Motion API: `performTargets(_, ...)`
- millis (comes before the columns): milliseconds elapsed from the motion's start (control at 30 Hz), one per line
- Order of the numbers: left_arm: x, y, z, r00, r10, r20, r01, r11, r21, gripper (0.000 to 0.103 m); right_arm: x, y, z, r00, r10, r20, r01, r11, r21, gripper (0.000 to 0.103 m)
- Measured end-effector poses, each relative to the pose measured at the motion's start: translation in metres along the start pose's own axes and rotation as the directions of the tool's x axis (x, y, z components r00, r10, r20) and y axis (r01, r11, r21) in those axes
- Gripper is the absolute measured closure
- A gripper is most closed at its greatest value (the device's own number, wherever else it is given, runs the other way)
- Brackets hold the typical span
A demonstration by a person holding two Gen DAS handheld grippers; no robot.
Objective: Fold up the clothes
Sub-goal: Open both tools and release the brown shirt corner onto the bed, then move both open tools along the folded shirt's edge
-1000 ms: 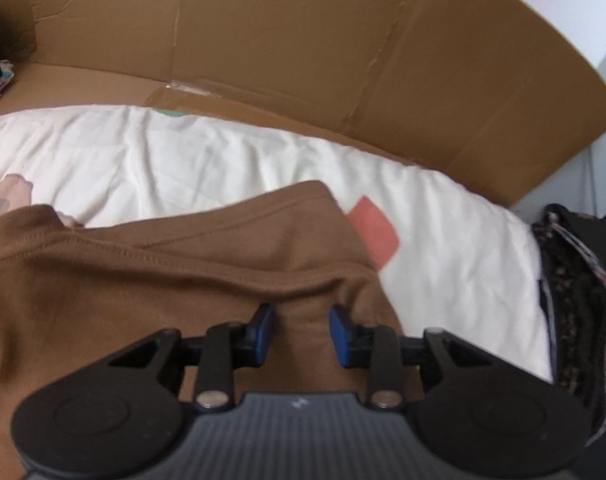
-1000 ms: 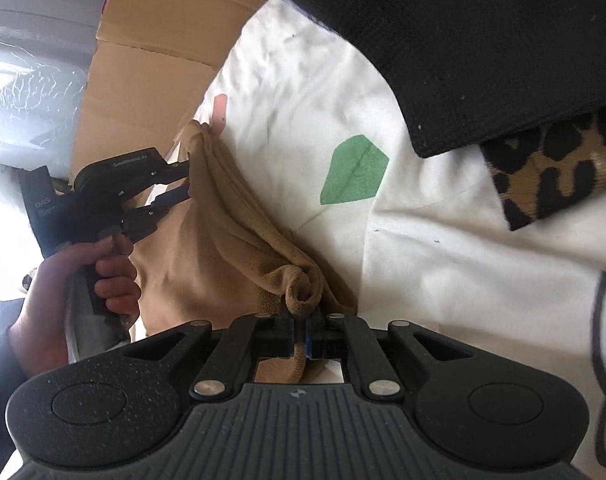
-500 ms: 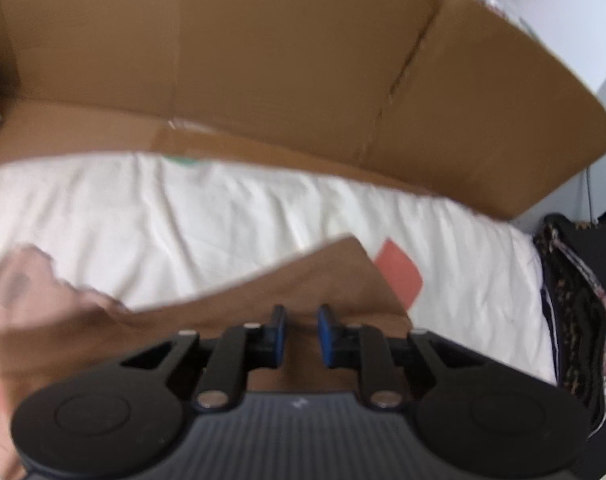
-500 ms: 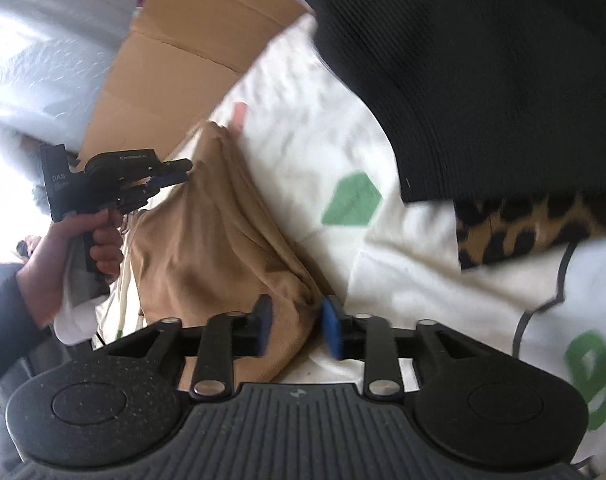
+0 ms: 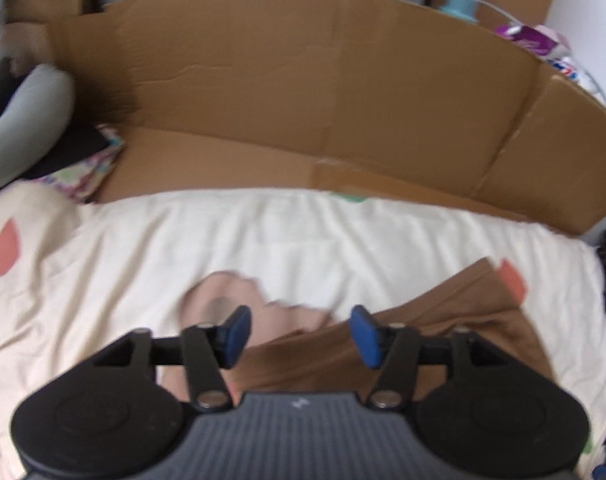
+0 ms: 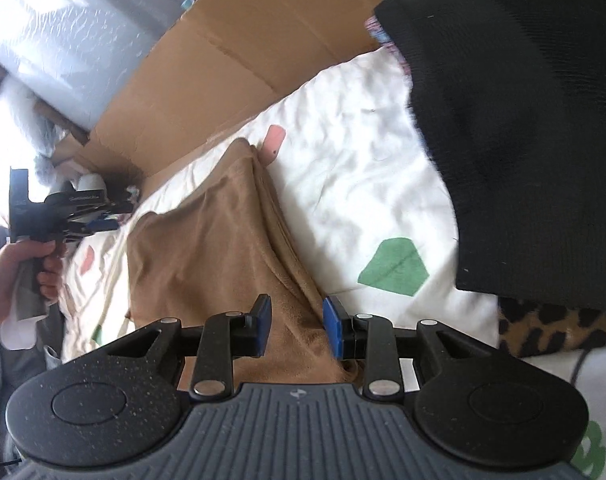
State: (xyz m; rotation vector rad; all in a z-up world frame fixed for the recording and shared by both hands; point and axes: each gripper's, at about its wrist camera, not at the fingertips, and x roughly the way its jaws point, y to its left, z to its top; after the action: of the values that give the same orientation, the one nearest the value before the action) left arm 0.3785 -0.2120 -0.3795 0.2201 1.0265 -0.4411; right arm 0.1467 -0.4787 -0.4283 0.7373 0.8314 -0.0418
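Observation:
A brown garment [image 6: 207, 240] lies folded on the cream patterned sheet [image 6: 355, 184]; in the left wrist view the brown garment [image 5: 443, 332] sits low and to the right. My right gripper [image 6: 296, 326] is open, its blue pads above the garment's near edge with nothing held. My left gripper [image 5: 299, 334] is open and lifted clear of the cloth; in the right wrist view the left gripper [image 6: 99, 212] hangs in a person's hand at the far left, above the sheet.
A cardboard wall [image 5: 323, 92] stands along the back of the bed. A black garment [image 6: 523, 120] over leopard-print cloth [image 6: 555, 328] lies to the right. A grey cushion [image 5: 19, 124] and patterned fabric [image 5: 87, 168] sit at the back left.
My right gripper let go of the bunched brown cloth and opened. My left gripper opened wider, lifted and swung away to the left. The garment now lies flat.

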Motion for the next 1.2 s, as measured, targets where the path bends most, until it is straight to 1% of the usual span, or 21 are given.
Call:
performTargets(100, 0.004, 0.01, -0.014, 1.0, 0.008, -0.022, -0.008, 1.0, 0.024, 0.038, 0.01, 0.005, 0.0, 1.0, -0.018, -0.008, 0.018, 1.0, -0.025, 0.072)
performTargets(167, 0.009, 0.02, -0.025, 0.999, -0.006, -0.036, 0.006, 1.0, -0.003, 0.042, 0.016, 0.008, 0.0, 0.999, -0.028, -0.018, 0.028, 0.999, -0.047, 0.072)
performTargets(200, 0.014, 0.025, -0.03, 0.999, -0.017, -0.045, 0.016, 1.0, -0.023, 0.047, 0.019, 0.01, 0.0, 0.999, -0.034, -0.022, 0.032, 0.998, -0.06, 0.072)
performTargets(267, 0.02, 0.032, -0.038, 0.998, -0.037, -0.047, 0.034, 0.998, -0.056, 0.053, 0.023, 0.013, 0.001, 0.998, -0.051, -0.028, 0.048, 0.995, -0.084, 0.072)
performTargets(400, 0.029, 0.038, -0.048, 0.997, -0.074, -0.026, 0.072, 0.994, -0.087, 0.069, 0.032, 0.014, 0.001, 0.995, -0.089, -0.04, 0.084, 0.99, -0.117, 0.073)
performTargets(433, 0.033, 0.04, -0.048, 0.997, -0.076, -0.025, 0.073, 0.992, -0.101, 0.07, 0.034, 0.014, 0.002, 0.994, -0.101, -0.041, 0.095, 0.988, -0.125, 0.073)
performTargets(500, 0.041, 0.043, -0.048, 0.997, -0.075, -0.024, 0.071, 0.989, -0.127, 0.071, 0.036, 0.013, 0.002, 0.992, -0.115, -0.051, 0.107, 0.985, -0.132, 0.073)
performTargets(667, 0.056, 0.046, -0.047, 0.997, -0.078, 0.015, 0.079, 0.985, -0.155, 0.07, 0.037, 0.015, 0.005, 0.988, -0.139, -0.069, 0.125, 0.976, -0.176, 0.073)
performTargets(767, 0.058, 0.054, -0.048, 0.994, -0.107, 0.028, 0.11, 0.975, -0.192, 0.07, 0.038, 0.02, 0.009, 0.986, -0.149, -0.079, 0.13, 0.97, -0.203, 0.073)
performTargets(833, 0.058, 0.058, -0.048, 0.991, -0.128, 0.026, 0.131, 0.971, -0.201, 0.069, 0.038, 0.024, 0.011, 0.984, -0.156, -0.086, 0.134, 0.966, -0.222, 0.074)
performTargets(900, 0.056, 0.064, -0.048, 0.988, -0.152, 0.017, 0.152, 0.959, -0.241, 0.069, 0.039, 0.028, 0.014, 0.983, -0.158, -0.089, 0.133, 0.962, -0.238, 0.074)
performTargets(967, 0.049, 0.068, -0.05, 0.985, -0.169, 0.018, 0.168, 0.952, -0.255, 0.069, 0.041, 0.035, 0.019, 0.985, -0.149, -0.087, 0.123, 0.96, -0.252, 0.074)
performTargets(1100, 0.028, 0.075, -0.061, 0.982, -0.186, 0.025, 0.187, 0.956, -0.227, 0.07, 0.05, 0.051, 0.03, 0.986, -0.146, -0.083, 0.116, 0.949, -0.292, 0.073)
performTargets(1200, 0.016, 0.08, -0.073, 0.978, -0.208, 0.013, 0.206, 0.955, -0.212, 0.07, 0.06, 0.06, 0.039, 0.987, -0.138, -0.084, 0.104, 0.942, -0.319, 0.073)
